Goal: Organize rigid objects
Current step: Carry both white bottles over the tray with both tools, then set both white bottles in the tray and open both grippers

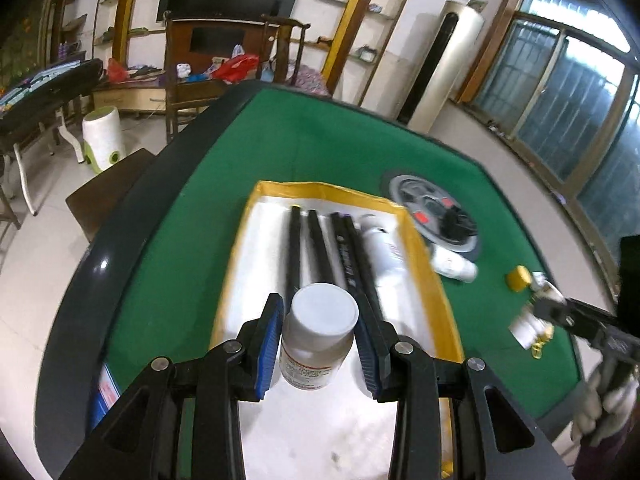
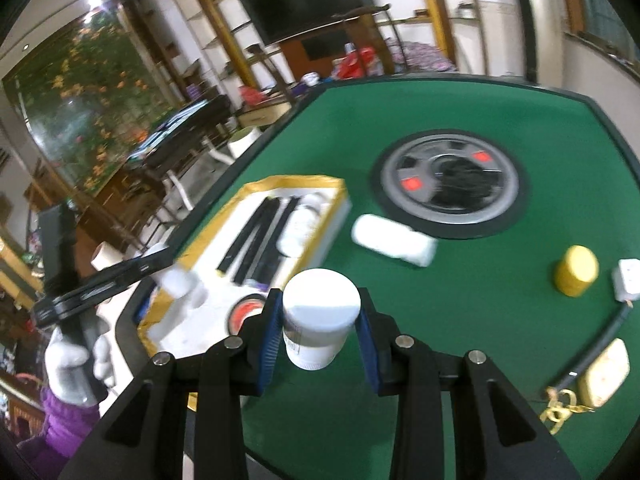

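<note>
I have two white-capped bottles up, one per gripper: my left gripper (image 1: 318,336) pinches one bottle (image 1: 318,336) over the yellow-rimmed tray (image 1: 424,264) holding four black sticks (image 1: 320,252); right fingers (image 2: 269,336) pinch the second bottle (image 2: 318,320) above the green surface (image 2: 460,300).

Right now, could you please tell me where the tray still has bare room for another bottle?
The tray is bare at its near end, under the left hand-held gripper, and along its left wall. The far right is crowded: black sticks and a white bottle.
</note>
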The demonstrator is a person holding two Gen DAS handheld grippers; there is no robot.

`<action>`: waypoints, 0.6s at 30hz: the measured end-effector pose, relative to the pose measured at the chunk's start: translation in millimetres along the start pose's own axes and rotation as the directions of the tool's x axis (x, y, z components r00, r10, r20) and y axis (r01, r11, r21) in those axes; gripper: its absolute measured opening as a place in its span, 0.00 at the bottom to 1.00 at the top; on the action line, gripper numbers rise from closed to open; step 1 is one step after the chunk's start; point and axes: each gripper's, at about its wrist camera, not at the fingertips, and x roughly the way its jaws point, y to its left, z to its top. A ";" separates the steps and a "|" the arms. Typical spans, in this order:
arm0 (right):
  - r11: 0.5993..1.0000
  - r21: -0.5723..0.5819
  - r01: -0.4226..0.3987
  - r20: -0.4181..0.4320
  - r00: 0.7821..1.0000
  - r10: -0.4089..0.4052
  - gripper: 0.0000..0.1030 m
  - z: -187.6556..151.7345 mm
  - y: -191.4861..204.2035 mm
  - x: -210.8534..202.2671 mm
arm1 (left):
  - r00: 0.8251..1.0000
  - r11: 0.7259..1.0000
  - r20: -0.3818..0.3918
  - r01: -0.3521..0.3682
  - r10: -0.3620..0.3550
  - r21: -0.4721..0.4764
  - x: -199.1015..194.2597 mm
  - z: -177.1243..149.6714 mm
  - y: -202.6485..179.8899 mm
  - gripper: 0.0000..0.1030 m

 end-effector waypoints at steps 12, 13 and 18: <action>0.993 -0.069 -0.095 -0.122 0.989 0.086 0.34 -4.9 56.5 53.4 | 0.987 0.998 -0.150 -0.061 0.056 -0.032 75.1 54.4 18.2 0.36; 0.992 -0.073 -0.102 -0.131 0.987 0.092 0.34 -5.3 60.1 56.9 | 0.986 0.997 -0.156 -0.066 0.060 -0.038 79.5 57.6 20.1 0.36; 0.985 -0.095 -0.141 -0.184 0.975 0.122 0.34 -5.3 81.5 79.3 | 0.984 0.994 -0.165 -0.082 0.070 -0.072 92.3 68.0 26.9 0.51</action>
